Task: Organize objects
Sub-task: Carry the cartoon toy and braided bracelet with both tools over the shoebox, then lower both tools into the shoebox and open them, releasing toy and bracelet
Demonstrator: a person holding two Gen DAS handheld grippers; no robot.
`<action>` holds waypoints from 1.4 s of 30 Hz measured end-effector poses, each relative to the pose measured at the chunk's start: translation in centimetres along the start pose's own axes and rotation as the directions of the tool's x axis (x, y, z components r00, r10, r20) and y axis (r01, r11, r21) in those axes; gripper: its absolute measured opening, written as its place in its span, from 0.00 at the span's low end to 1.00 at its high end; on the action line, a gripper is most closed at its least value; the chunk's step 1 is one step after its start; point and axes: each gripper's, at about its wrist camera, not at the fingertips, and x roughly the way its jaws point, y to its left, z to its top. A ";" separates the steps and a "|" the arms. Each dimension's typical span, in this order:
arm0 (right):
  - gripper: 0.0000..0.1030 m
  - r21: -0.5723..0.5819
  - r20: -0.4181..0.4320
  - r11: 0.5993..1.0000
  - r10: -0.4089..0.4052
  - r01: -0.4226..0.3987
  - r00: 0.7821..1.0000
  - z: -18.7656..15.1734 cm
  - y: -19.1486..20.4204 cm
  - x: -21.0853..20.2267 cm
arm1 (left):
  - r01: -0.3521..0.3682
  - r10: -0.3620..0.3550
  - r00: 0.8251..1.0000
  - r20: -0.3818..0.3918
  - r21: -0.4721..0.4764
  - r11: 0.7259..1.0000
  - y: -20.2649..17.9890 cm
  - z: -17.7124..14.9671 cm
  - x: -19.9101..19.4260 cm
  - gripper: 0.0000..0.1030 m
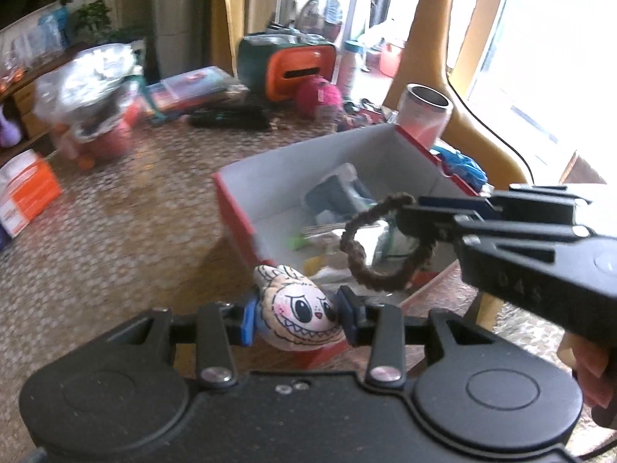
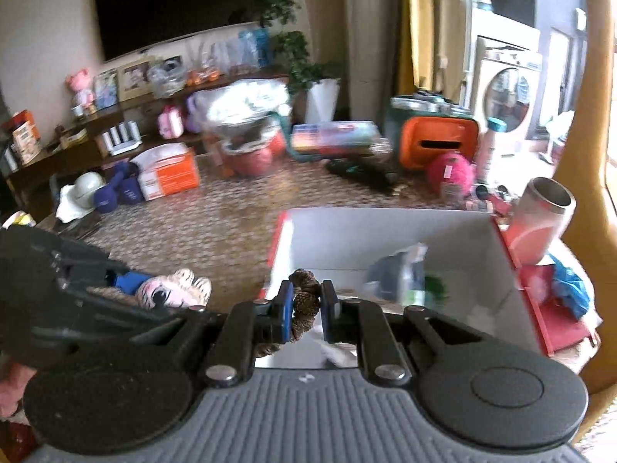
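- The left gripper (image 1: 295, 318) was clamped on a small cartoon-face plush (image 1: 299, 318), its 2 blue-padded fingers (image 1: 246, 322) pressing the toy's sides.
- The plush, with big eyes and a toothy grin, was held just off the near corner of the red box (image 1: 235, 208), above the patterned table (image 1: 115, 231).
- The right gripper (image 2: 304, 305) pinched a brown braided hair tie (image 2: 304, 297) between its pads, and the loop hung over the box's open interior.
- Inside the box (image 2: 385, 231) lay several blurred items, 1 of them green; what they were could not be told.
- A metal tumbler (image 1: 424, 114) stood beside the box's far corner.
- Farther back on the table sat an orange and green bag (image 1: 293, 65) and a pink fuzzy ball (image 1: 320, 94).
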 end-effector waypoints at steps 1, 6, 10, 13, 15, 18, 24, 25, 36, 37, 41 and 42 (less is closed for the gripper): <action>0.14 0.012 0.000 1.000 -0.009 0.009 1.000 0.1 -0.8 0.1 | 0.007 -0.007 1.000 -0.003 0.007 1.000 -0.6 0.3 0.4 0.39; 0.14 0.054 -0.003 0.997 -0.047 0.047 0.999 0.3 -4.6 0.7 | 0.029 -0.028 1.000 -0.013 0.043 0.999 -3.0 1.4 2.3 0.39; 0.14 0.079 -0.012 0.994 -0.080 0.081 0.997 0.3 -7.1 1.8 | 0.028 -0.026 0.999 -0.027 0.054 0.998 -4.0 2.2 3.9 0.39; 0.14 0.108 -0.036 0.989 -0.095 0.098 0.995 0.0 -9.0 3.1 | 0.020 -0.017 0.999 -0.047 0.065 0.998 -4.7 2.6 5.4 0.39; 0.14 0.128 -0.057 0.986 -0.100 0.106 0.993 -0.3 -10.2 4.0 | 0.012 -0.007 0.998 -0.064 0.070 0.997 -5.0 2.8 6.5 0.39; 0.14 0.144 -0.090 0.981 -0.115 0.128 0.989 -1.1 -11.7 5.3 | 0.022 -0.015 0.995 -0.096 0.069 0.997 -5.4 2.9 8.0 0.39; 0.14 0.163 -0.149 0.972 -0.145 0.169 0.978 -2.2 -14.3 7.2 | 0.048 -0.037 0.993 -0.113 0.093 0.995 -7.2 3.3 9.4 0.39; 0.14 0.165 -0.157 0.971 -0.145 0.171 0.977 -2.3 -14.7 7.5 | 0.049 -0.038 0.993 -0.114 0.096 0.994 -7.5 3.4 9.6 0.39; 0.14 0.177 -0.188 0.971 -0.127 0.160 0.974 -3.3 -15.7 8.7 | 0.026 -0.007 0.987 -0.159 0.118 0.993 -9.1 3.9 13.7 0.39; 0.14 0.178 -0.186 0.972 -0.121 0.155 0.975 -3.3 -15.7 8.6 | 0.026 -0.006 0.986 -0.167 0.116 0.993 -9.1 4.0 14.0 0.39; 0.14 0.184 -0.182 0.971 -0.121 0.155 0.976 -3.3 -15.9 8.3 | 0.049 -0.035 0.980 -0.195 0.064 0.997 -8.8 4.1 14.9 0.40; 0.14 0.191 -0.178 0.970 -0.117 0.151 0.977 -3.2 -16.0 8.2 | 0.043 -0.029 0.980 -0.198 0.064 0.997 -8.8 4.1 15.1 0.40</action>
